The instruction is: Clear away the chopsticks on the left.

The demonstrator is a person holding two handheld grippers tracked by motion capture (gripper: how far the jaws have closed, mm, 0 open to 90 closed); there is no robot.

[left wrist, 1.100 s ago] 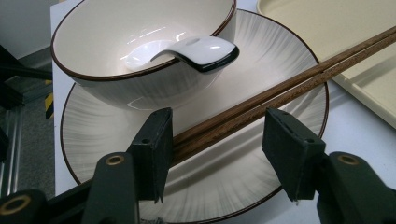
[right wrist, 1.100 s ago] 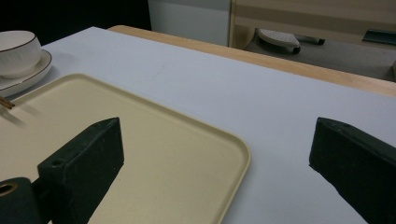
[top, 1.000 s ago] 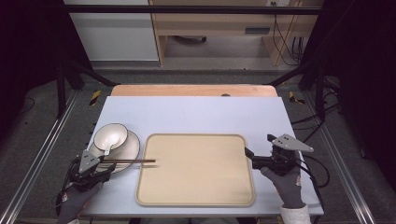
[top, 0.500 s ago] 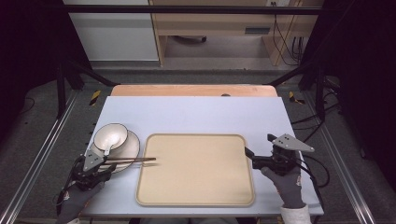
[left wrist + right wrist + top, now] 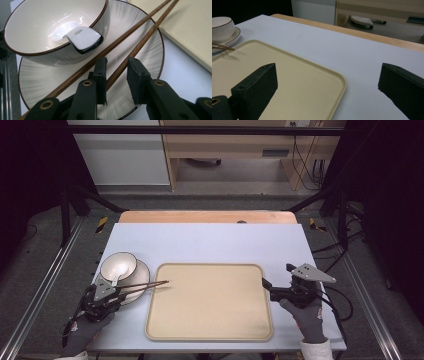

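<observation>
Where ribbed plate (image 5: 140,47) curves, left gripper (image 5: 116,67) straddles one wooden chopstick (image 5: 140,45).

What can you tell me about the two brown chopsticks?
The chopsticks are two long, thin sticks of dark brown wood with visible grain. They lie side by side, slightly apart, slanting across the rim of the white plate beside the bowl. In the high view their far tips reach over the edge of the beige tray. The left gripper has its jaws open around one stick, the other stick lying just outside one jaw.
</observation>
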